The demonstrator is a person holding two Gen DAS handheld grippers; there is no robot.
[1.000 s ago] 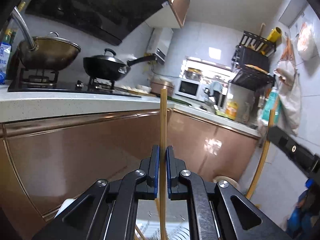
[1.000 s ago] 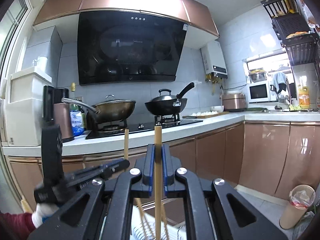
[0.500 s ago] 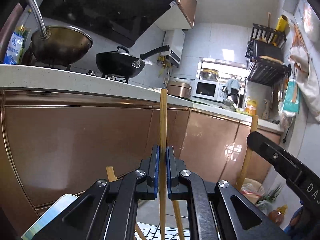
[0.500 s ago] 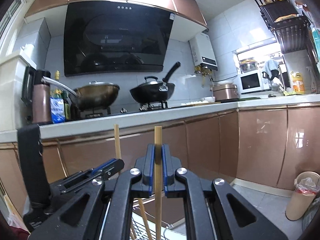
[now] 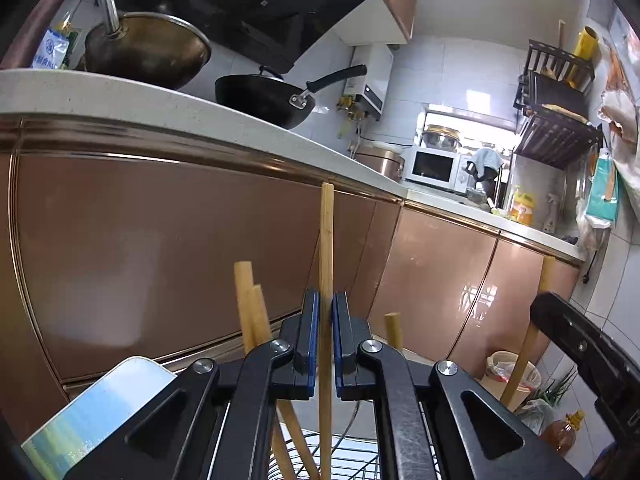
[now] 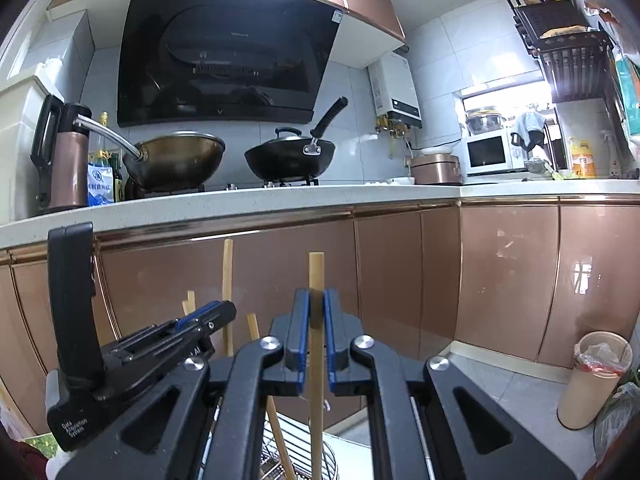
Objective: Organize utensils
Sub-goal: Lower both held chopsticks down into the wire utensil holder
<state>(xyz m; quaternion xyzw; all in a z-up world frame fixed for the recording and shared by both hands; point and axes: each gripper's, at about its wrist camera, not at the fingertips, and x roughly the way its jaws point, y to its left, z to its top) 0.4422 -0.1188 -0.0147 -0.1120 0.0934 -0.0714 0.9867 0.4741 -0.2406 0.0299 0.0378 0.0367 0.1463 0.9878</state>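
Below the countertop point(image 5: 160, 100) edge, both claws have descended: left gripper point(image 5: 326, 336) and right gripper point(image 6: 316, 328) each clamp one upright chopstick point(image 5: 327, 240), tips entering the wire rack point(image 6: 296, 440); release appears imminent.

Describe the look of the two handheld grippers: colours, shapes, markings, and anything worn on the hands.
Both grippers are alike: the left gripper and right gripper have matte black angular linkage arms with triangular cut-outs, silver pivot screws and narrow fingers faced with blue pads. Seen from the right wrist view, the left unit carries a tall black handle and white lettering on its base. A white glove shows beneath it.
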